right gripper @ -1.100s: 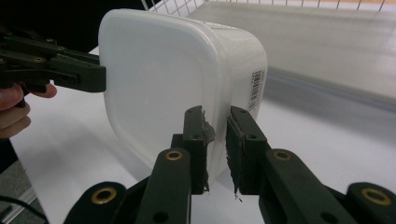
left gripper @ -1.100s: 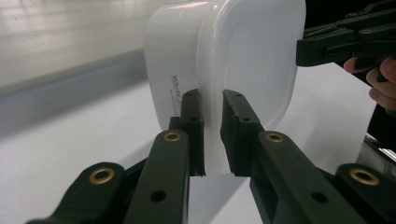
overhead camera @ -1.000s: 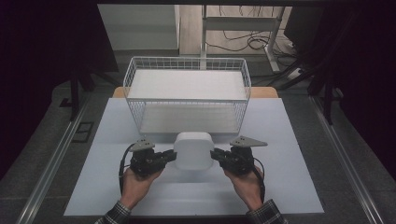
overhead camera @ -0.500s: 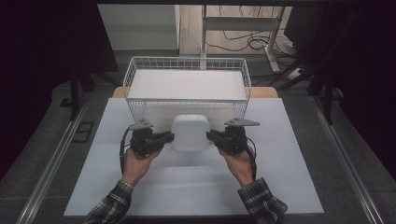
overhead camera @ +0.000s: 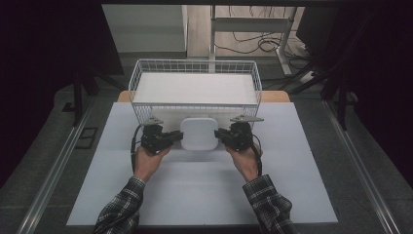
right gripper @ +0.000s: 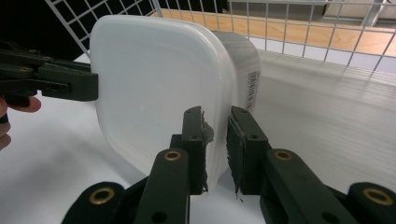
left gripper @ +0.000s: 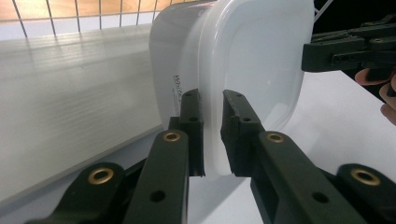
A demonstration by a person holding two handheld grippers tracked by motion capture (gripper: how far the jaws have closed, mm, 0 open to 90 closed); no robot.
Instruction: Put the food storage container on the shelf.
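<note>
A white plastic container (overhead camera: pixel 198 133) with a lid hangs in the air just in front of the wire basket (overhead camera: pixel 195 78), held from both sides. My left gripper (overhead camera: pixel 176 138) is shut on the rim at its left edge, and the container (left gripper: pixel 233 65) rises between the jaws in the left gripper view. On the opposite edge my right gripper (overhead camera: pixel 222 136) is shut on the rim; the container (right gripper: pixel 159 88) shows a barcode label on its side there. The other gripper's jaws (right gripper: pixel 51 81) grip the far edge.
The white wire basket stands at the back middle of the white table mat (overhead camera: pixel 195 195), with a white liner in its bottom. Dark floor and rails (overhead camera: pixel 53 165) flank the table. A desk leg and cables (overhead camera: pixel 253 44) lie beyond the basket.
Both grippers have carried the container forward and upward, from the middle of the mat to right in front of the basket's near wall.
</note>
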